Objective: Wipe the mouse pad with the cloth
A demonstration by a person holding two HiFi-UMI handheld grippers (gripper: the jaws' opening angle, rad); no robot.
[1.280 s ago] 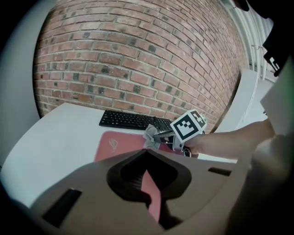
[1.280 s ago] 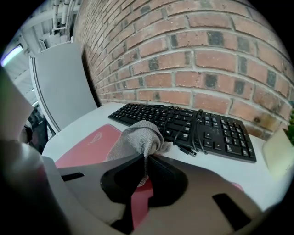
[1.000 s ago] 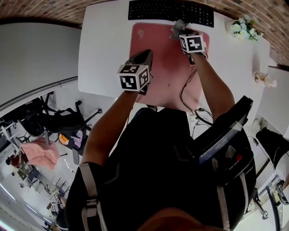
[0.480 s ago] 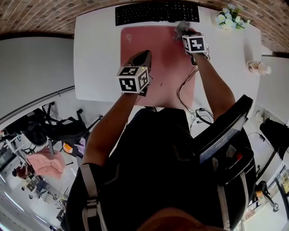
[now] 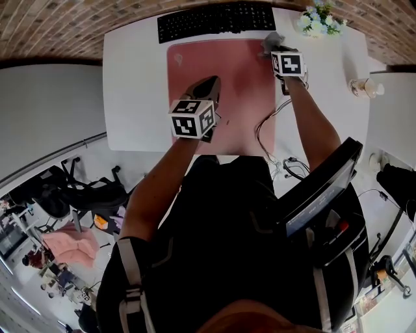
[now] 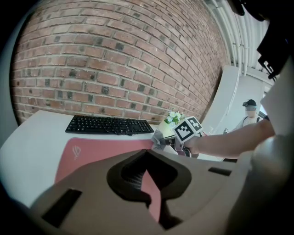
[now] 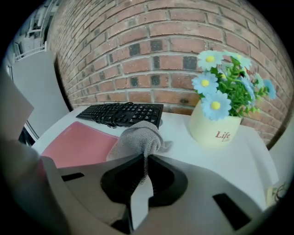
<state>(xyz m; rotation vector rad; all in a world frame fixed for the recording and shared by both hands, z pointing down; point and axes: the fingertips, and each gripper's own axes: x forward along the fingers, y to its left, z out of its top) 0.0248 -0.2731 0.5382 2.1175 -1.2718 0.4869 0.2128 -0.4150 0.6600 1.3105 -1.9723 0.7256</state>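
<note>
A pink mouse pad (image 5: 224, 78) lies on the white desk, below the black keyboard (image 5: 214, 19). My right gripper (image 5: 278, 51) is shut on a grey cloth (image 7: 138, 137) at the pad's far right corner, just past the pad's right edge. The cloth (image 5: 272, 42) bunches up in front of its jaws. My left gripper (image 5: 209, 88) hovers over the pad's near left part, jaws closed together with nothing between them. In the left gripper view the pad (image 6: 92, 153) and the right gripper (image 6: 172, 141) with the cloth (image 6: 158, 137) show ahead.
A cream pot of blue flowers (image 7: 220, 108) stands right of the keyboard (image 7: 121, 114). Cables (image 5: 266, 130) trail over the pad's right side and off the desk's front edge. A small bottle (image 5: 364, 86) sits at the far right. A brick wall backs the desk.
The right gripper with the cloth has slid right along the pad's far edge to its right corner. The left gripper has held its place over the pad.
</note>
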